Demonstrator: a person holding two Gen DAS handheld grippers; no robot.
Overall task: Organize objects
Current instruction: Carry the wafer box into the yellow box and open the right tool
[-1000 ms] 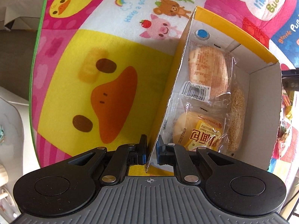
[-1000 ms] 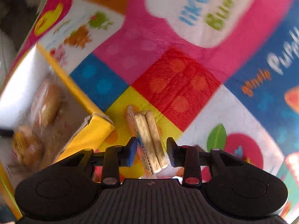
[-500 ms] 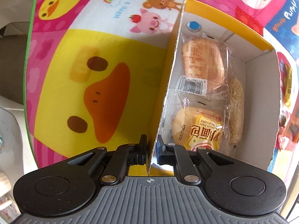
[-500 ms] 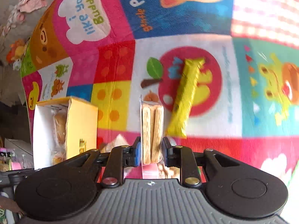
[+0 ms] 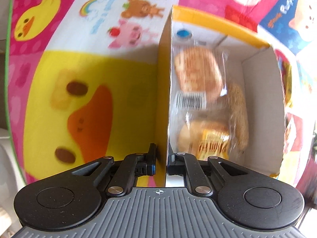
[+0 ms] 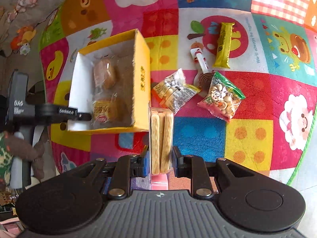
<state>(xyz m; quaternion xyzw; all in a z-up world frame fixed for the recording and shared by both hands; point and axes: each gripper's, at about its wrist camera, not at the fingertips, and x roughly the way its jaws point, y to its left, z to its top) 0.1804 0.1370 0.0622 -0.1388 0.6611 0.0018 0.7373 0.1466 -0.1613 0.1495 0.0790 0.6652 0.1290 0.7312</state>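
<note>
Your left tool (image 5: pixel 160 163) straddles the near wall of the yellow box (image 5: pixel 164 83), one finger outside and one inside; the pads sit close on either side of the cardboard, though a slight gap shows at the outer pad, so I cannot tell whether the grip is firm. Ahead of that tool, inside the box, lie two wrapped buns (image 5: pixel 198 69) and a sesame-coated bar (image 5: pixel 238 109) along the far side, all blurred. Your right tool (image 6: pixel 160 159) is clamped on a clear pack of biscuit sticks (image 6: pixel 161 138), which stands up between the fingers, lifted above the play mat (image 6: pixel 249 138). To the left of this tool the box (image 6: pixel 141 79) sits open on the mat, with your other tool (image 6: pixel 79 116) at its left wall. Ahead and to the right of the held pack lie a clear snack bag (image 6: pixel 174 90), a green-topped cookie bag (image 6: pixel 222 97), a yellow bar (image 6: pixel 223 43) and a white-and-red item (image 6: pixel 200 59), resting near one another on the mat.
</note>
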